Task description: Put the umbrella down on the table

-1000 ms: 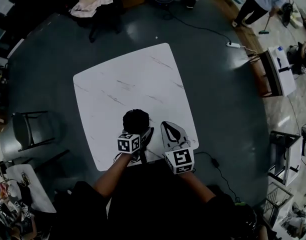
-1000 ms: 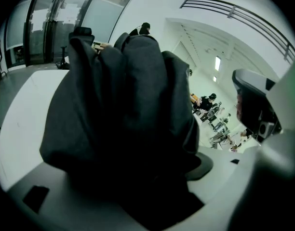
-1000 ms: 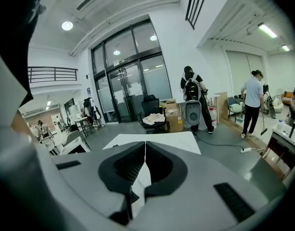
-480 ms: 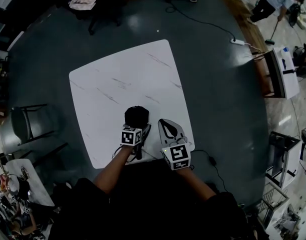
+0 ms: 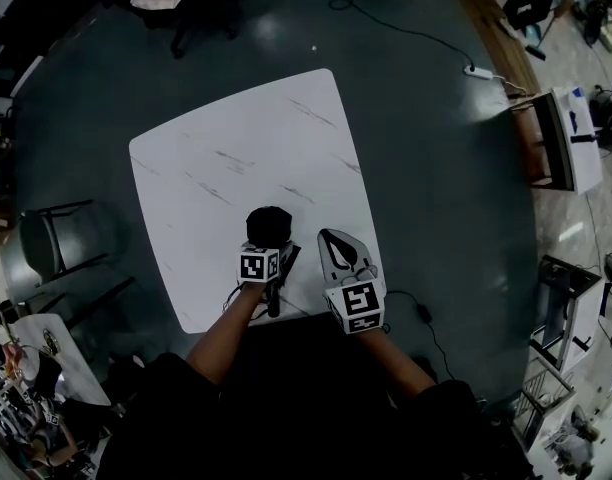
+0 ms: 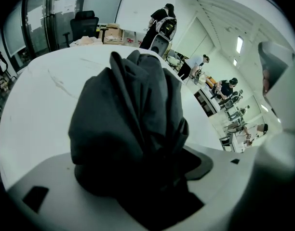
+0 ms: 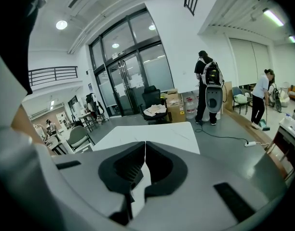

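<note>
I count one umbrella (image 6: 133,129), a black folded bundle clamped between the fingers of my left gripper (image 5: 273,257), over the near edge of the one white table (image 5: 236,148). Its cloth hides those fingertips, so I cannot tell whether it touches the tabletop. My right gripper (image 7: 145,143) sits just beside it, fingers pressed together on nothing.

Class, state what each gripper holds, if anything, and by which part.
The left gripper holds the black folded fabric umbrella by its bunched canopy; the right gripper is shut, holding nothing.
</note>
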A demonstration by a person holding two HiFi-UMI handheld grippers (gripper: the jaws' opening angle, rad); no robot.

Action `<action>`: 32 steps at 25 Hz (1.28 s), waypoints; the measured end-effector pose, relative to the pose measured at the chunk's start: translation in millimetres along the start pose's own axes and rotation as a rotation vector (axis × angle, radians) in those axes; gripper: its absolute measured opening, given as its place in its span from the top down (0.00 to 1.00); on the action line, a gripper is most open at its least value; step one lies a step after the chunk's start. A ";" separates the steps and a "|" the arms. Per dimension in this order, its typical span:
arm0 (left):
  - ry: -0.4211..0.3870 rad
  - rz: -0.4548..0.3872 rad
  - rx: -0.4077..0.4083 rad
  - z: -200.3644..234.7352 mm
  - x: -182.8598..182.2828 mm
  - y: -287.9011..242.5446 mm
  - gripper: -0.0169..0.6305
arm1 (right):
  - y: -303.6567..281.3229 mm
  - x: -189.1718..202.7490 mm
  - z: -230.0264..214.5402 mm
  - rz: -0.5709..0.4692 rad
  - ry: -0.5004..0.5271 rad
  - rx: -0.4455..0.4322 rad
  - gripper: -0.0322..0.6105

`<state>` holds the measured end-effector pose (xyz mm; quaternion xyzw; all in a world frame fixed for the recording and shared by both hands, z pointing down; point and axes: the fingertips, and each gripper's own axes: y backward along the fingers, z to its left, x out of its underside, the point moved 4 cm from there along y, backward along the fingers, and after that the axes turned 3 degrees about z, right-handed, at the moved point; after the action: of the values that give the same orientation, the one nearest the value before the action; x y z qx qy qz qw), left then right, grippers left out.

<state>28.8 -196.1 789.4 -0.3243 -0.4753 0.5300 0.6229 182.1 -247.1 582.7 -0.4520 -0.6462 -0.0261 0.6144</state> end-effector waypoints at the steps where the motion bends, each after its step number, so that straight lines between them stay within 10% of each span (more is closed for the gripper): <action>1: -0.009 -0.002 -0.006 -0.7 1.2 -0.3 0.41 | -0.1 1.3 -0.9 0.003 -0.003 -0.001 0.92; 17: -0.045 -0.010 0.075 -3.5 4.9 6.5 0.39 | 8.2 -0.1 15.0 -0.009 -0.019 0.030 0.92; 32: -0.094 -0.285 0.101 7.9 11.5 80.0 0.39 | 27.0 11.6 81.8 -0.050 0.030 0.096 0.92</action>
<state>-6.9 -167.5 722.3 -0.1969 -0.5179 0.4739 0.6844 137.6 -176.6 558.2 -0.4055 -0.6483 -0.0172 0.6442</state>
